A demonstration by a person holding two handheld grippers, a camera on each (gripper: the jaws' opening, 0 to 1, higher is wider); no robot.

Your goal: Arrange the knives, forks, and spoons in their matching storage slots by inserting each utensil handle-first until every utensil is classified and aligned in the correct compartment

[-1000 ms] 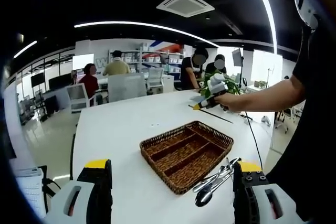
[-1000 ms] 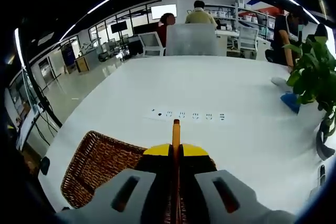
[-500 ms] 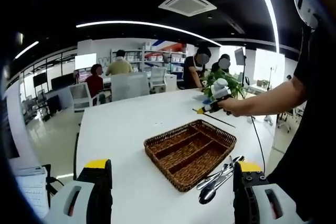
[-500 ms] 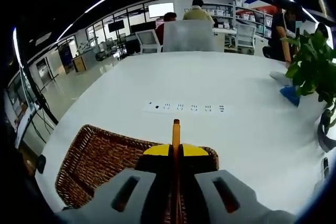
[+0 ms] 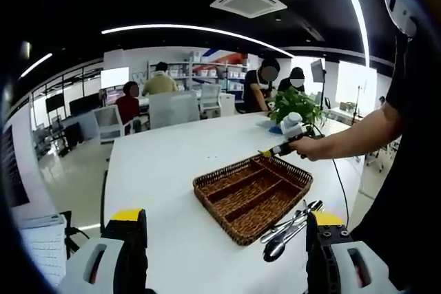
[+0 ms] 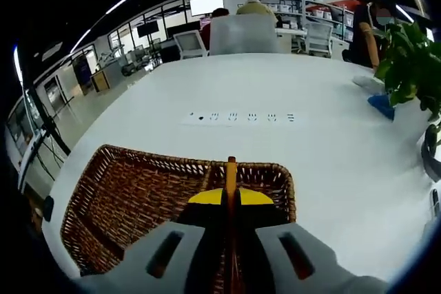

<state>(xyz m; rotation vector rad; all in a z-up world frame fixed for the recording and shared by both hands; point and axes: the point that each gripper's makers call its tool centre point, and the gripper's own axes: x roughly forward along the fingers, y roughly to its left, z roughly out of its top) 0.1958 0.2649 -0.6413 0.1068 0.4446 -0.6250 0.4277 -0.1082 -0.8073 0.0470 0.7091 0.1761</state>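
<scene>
Bringing your right claw (image 6: 231,201), clamped on the orange-handled utensil (image 6: 231,173), over the brown wicker tray (image 6: 131,194); insertion looks next; left claw (image 5: 224,256) wide.

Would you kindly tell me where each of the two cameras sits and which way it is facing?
Left gripper view: rides the open left gripper, held back from the white table, facing the wicker tray and loose utensils; the person's arm reaches in with the right gripper.
Right gripper view: rides the right gripper, shut on an orange-tipped utensil, looking down over the wicker tray.
Shared: tray, table, potted plant.
</scene>
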